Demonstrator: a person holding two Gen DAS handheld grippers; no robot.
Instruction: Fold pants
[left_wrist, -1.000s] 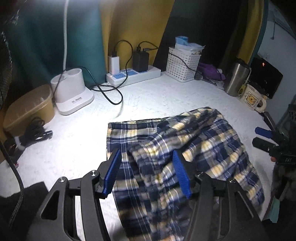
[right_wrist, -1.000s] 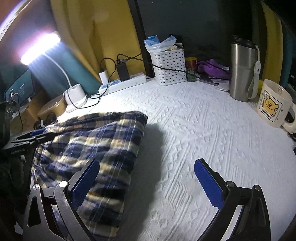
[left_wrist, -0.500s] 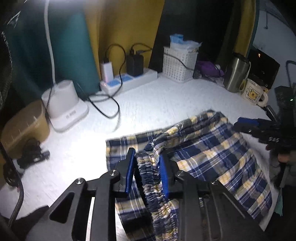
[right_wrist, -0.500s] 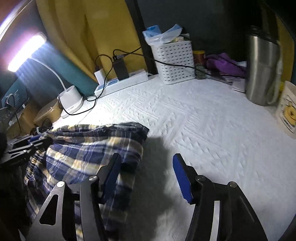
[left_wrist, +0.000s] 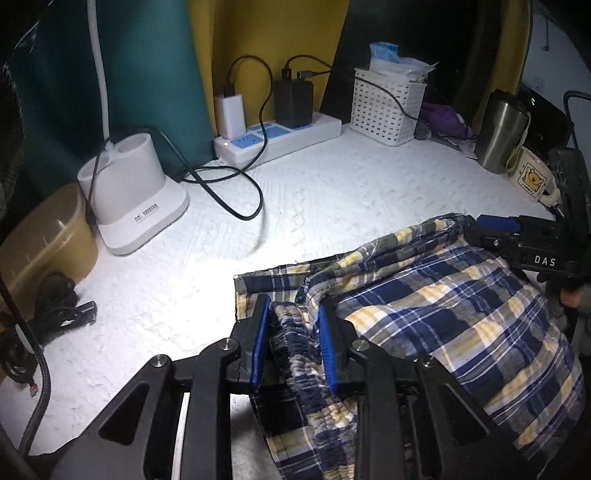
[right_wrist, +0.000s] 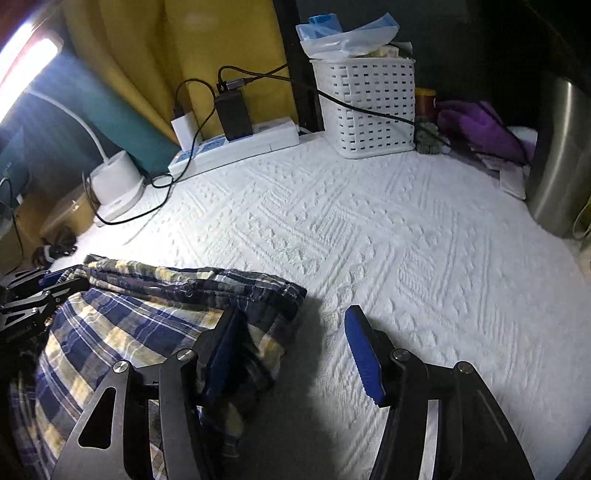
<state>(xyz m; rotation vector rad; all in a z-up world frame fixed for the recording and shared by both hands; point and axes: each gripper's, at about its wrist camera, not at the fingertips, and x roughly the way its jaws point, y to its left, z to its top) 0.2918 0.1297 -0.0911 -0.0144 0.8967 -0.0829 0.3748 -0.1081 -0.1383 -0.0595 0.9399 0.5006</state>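
A: Where do the blue, yellow and white plaid cotton pants (left_wrist: 436, 306) lie?

B: On the white textured cloth over the desk (left_wrist: 332, 192), at its near edge, partly folded. The long axis runs across, from one tool to the other. The gathered elastic waistband (left_wrist: 295, 332) is at the left end; the far hem corner (right_wrist: 284, 295) is at the right end.

A: Left tool?

B: The left tool (left_wrist: 291, 339) is clenched on the waistband. Both blue pads press the bunched fabric, and the tool points steeply down at the cloth.

A: Right tool?

B: The right tool (right_wrist: 295, 350) stands half-wide. Its left blue pad (right_wrist: 221, 354) sits on or in the plaid fabric near the hem corner; its right blue pad (right_wrist: 364, 358) hangs over bare cloth, apart from the fabric. No pinch visible, so I would call it released. It also tilts steeply down.

A: What does the coming move turn on?

B: My judgement: the hem edge lies to the left of the right tool's centre line, so only one pad meets fabric. That hand is the nearer one to the corner; it likely needs to shift left before closing, else it grabs little.
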